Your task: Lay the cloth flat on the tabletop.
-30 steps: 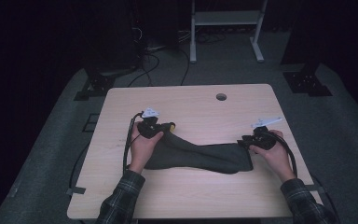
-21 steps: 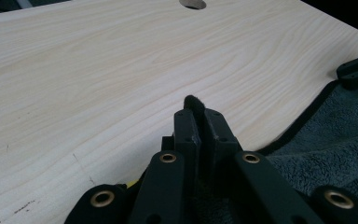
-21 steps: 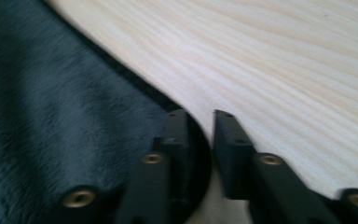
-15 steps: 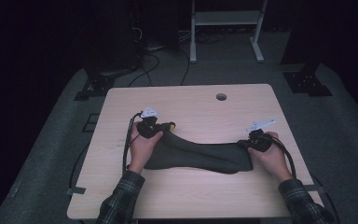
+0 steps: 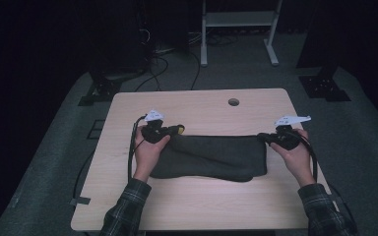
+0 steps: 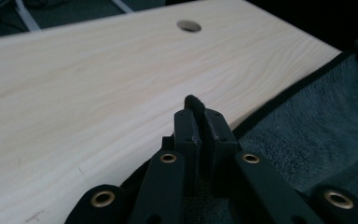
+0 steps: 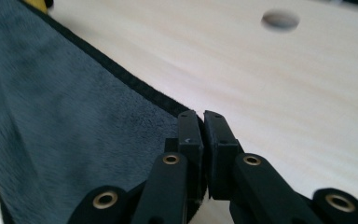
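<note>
- A dark grey cloth (image 5: 209,156) lies on the wooden table (image 5: 197,105), a bit nearer the front edge than the back edge.
- The cloth is stretched long, from the left side of the table to the right side.
- The left gripper (image 5: 163,132) is at the cloth's far left corner. Its jaws are pressed together, and a bit of the cloth's black edge (image 6: 194,101) sticks up between them.
- The right gripper (image 5: 270,138) is at the cloth's far right corner. Its jaws have just been closing, and now they pinch the cloth's corner (image 7: 179,114).
- The top edge of the cloth runs tight and straight from one gripper to the other.
- The rest of the cloth hangs down to the table and lies there in soft folds.
- A small round hole (image 5: 234,102) is in the table near the back edge, well apart from the cloth.
</note>
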Demonstrator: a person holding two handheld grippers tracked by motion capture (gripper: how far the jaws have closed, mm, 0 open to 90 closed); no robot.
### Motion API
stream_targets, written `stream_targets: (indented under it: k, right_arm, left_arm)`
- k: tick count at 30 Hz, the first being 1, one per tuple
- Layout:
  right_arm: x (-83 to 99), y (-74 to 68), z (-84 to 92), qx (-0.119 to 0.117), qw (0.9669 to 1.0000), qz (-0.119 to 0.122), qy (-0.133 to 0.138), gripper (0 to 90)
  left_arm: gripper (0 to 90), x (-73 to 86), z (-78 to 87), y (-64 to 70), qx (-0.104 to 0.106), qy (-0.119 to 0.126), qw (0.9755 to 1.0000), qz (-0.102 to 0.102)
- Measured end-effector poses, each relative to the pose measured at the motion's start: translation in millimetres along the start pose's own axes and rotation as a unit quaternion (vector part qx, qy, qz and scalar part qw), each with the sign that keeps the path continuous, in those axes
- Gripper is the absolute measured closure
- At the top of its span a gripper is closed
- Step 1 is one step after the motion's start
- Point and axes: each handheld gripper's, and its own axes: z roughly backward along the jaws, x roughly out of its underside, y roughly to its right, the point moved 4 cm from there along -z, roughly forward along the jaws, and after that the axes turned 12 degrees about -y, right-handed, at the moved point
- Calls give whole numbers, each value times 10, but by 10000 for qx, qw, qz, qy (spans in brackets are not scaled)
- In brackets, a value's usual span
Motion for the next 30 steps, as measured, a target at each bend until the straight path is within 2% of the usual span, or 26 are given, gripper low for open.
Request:
stream_targets:
  k: [5, 10, 13, 15, 17, 20, 23, 25, 27, 30]
  right_arm:
    - [-254, 43, 193, 110, 9994, -43, 338, 854]
    - [-618, 77, 395, 280, 9978, 51, 593, 854]
    - [-841, 107, 465, 367, 9964, 28, 770, 854]
    - [-990, 119, 522, 435, 9950, 28, 897, 854]
    - [-1156, 116, 627, 525, 9921, 27, 1135, 854]
    - [-1339, 101, 801, 631, 9873, 63, 1458, 854]
    - [-1470, 82, 962, 667, 9836, 123, 1673, 854]
    - [-1495, 76, 1014, 692, 9821, 153, 1745, 854]
    - [-1467, 74, 1014, 657, 9822, 157, 1751, 854]
    - [-1343, 78, 906, 543, 9845, 80, 1667, 854]
  left_arm:
    - [853, -177, 151, -46, 1, 347, 9994, 90]
    - [854, -428, 276, -157, -111, 632, 9978, 137]
    - [856, -605, 364, -234, -212, 800, 9965, 143]
    - [856, -733, 434, -272, -244, 977, 9948, 150]
    - [857, -864, 528, -282, -314, 1155, 9928, 99]
    - [857, -1056, 720, -242, -414, 1464, 9883, -78]
    - [857, -1158, 867, -163, -482, 1654, 9848, -230]
    - [857, -1141, 887, -120, -479, 1634, 9850, -285]
    - [856, -1053, 836, -97, -425, 1501, 9874, -252]
    - [856, -883, 713, -93, -363, 1298, 9907, -161]
